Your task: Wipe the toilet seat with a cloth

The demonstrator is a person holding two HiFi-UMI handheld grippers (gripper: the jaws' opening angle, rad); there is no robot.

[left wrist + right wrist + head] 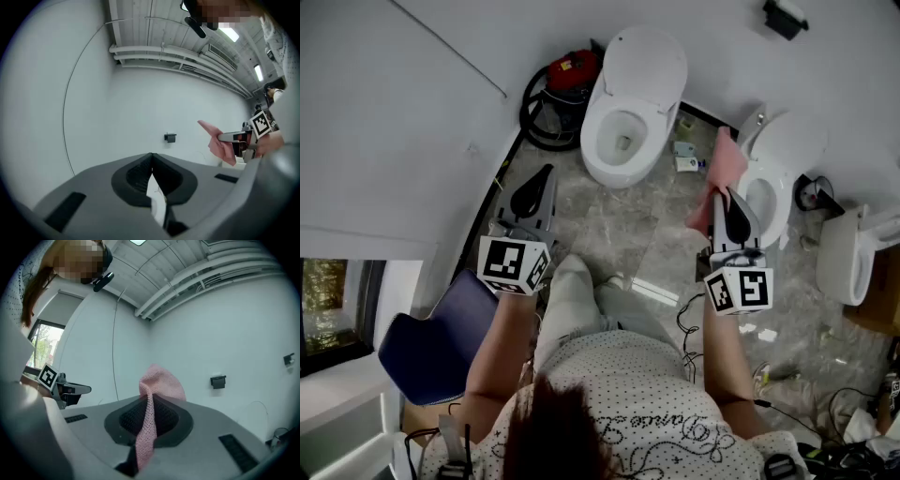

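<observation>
Right, my left gripper (151,158) is clenched with nothing in it: the two jaws meet at their tips, and only wall shows past them. It hangs in the air on the near left of the toilet (598,141), well apart from the bowl, and points roughly toward it.

My right gripper (149,401) is clamped on the cloth (722,164), a pink knitted one. A narrow band of it runs down between the jaws and the rest bunches up beyond the tips. That gripper sits on the near right of the toilet, also well apart from it. The cloth hangs in the air to the right of the toilet and touches no part of it.

The toilet stands by the wall with its lid (649,58) up and the seat (654,141) down on the bowl. A red machine (572,70) with a black hose (534,112) stands just beside the toilet on its left. A small box (684,150) lies on the floor just right of its base. Farther right of the toilet, past the cloth, stands a second bowl (783,150). A blue chair (441,337) is well apart from the toilet, on my near left.
</observation>
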